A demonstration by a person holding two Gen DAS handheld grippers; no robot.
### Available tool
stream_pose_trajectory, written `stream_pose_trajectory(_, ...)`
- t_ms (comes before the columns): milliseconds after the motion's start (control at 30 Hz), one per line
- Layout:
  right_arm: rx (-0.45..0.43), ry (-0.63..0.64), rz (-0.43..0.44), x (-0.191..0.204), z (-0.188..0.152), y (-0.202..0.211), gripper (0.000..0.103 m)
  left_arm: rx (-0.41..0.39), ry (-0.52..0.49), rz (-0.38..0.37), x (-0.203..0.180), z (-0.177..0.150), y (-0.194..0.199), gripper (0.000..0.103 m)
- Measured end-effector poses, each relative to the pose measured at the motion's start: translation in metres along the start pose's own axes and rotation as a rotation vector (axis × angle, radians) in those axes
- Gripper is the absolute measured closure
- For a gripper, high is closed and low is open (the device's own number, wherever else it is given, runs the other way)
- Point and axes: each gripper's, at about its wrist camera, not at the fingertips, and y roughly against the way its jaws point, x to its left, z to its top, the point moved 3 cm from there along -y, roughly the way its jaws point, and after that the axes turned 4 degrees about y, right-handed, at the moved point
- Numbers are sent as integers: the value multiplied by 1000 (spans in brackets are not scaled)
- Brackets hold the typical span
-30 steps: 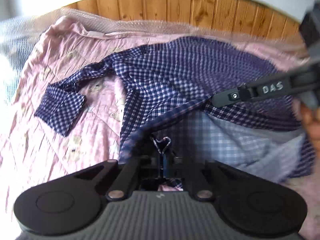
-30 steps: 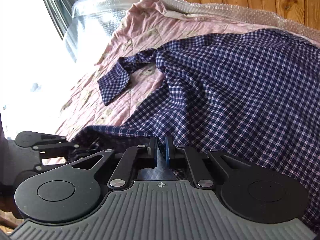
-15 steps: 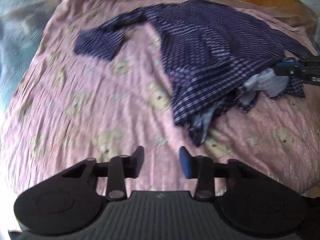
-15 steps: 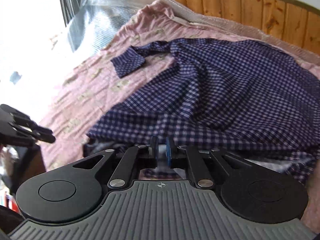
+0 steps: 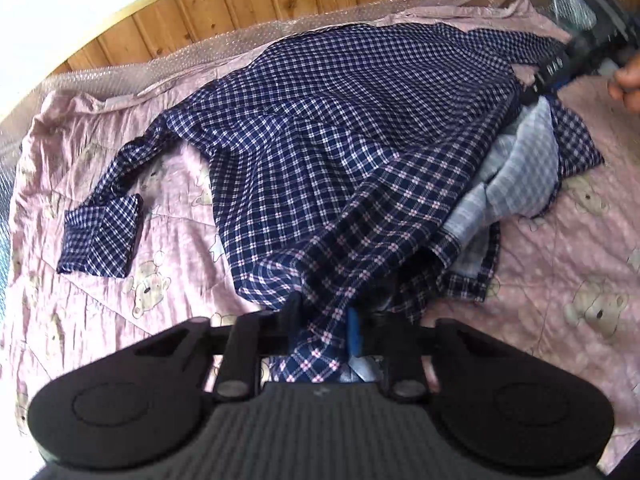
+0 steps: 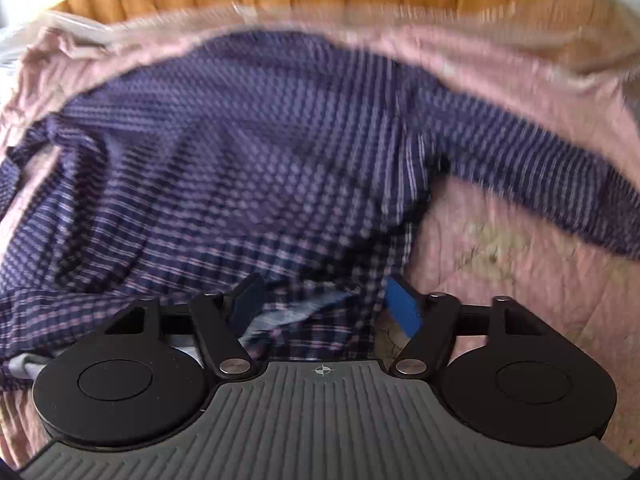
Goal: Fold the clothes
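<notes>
Left gripper (image 5: 320, 322) clamps the navy checked cotton shirt's (image 5: 340, 128) hem – right gripper (image 6: 324, 300) spread wide, holding nothing – shirt sprawled rumpled on the pink quilted bed (image 5: 560, 280), folding unfinished.

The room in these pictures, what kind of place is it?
Most likely a bedroom at home. A pink quilt printed with teddy bears covers what looks like a bed, a wooden headboard stands behind it, and a checked shirt lies spread on top.

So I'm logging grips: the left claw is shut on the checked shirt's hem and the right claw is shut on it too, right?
Not quite. The right claw is open, as the right wrist view shows, with the checked shirt lying between its fingers. The left claw is shut on the hem.
</notes>
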Motion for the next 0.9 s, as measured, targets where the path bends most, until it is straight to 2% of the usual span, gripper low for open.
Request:
stream_pose_trajectory(33,27,-7,27,-4,-4,-5,100,-3,42,-29,9,3,6,98)
stream_pose_trajectory(67,32,-4,43,-7,-8,-3,102,-7,85,-58,18,7,12,99)
stream_pose_trajectory(133,-29,28,45,-7,-22,23,103,-35,147,-118,35,14,34,100)
stream_pose_trajectory(233,-99,43,49,3,-60,85,103,-84,225,-204,61,16,71,100)
stream_pose_trajectory(300,-93,41,31,14,-99,114,103,-94,269,-249,77,12,89,100)
stream_pose_trajectory(367,-87,39,14,25,-139,144,103,-61,280,-247,83,2,88,100)
stream_pose_trajectory(400,-78,33,2,30,-159,153,103,-45,286,-246,86,-2,87,101)
stream_pose_trajectory(467,-52,9,-32,38,-188,154,103,-60,278,-249,86,9,87,101)
stream_pose_trajectory(567,-66,-7,-98,50,-204,155,103,-85,266,-253,86,26,86,101)
stream_pose_trajectory(700,-150,57,-197,67,-182,164,103,-117,251,-258,86,49,85,101)
stream_pose_trajectory(767,-167,94,-226,74,-175,161,100,-138,215,-264,79,68,83,101)
stream_pose_trajectory(833,-165,129,-244,80,-175,153,89,-122,195,-260,69,74,68,101)
stream_pose_trajectory(900,-161,155,-265,86,-177,146,67,-104,174,-256,58,80,52,101)
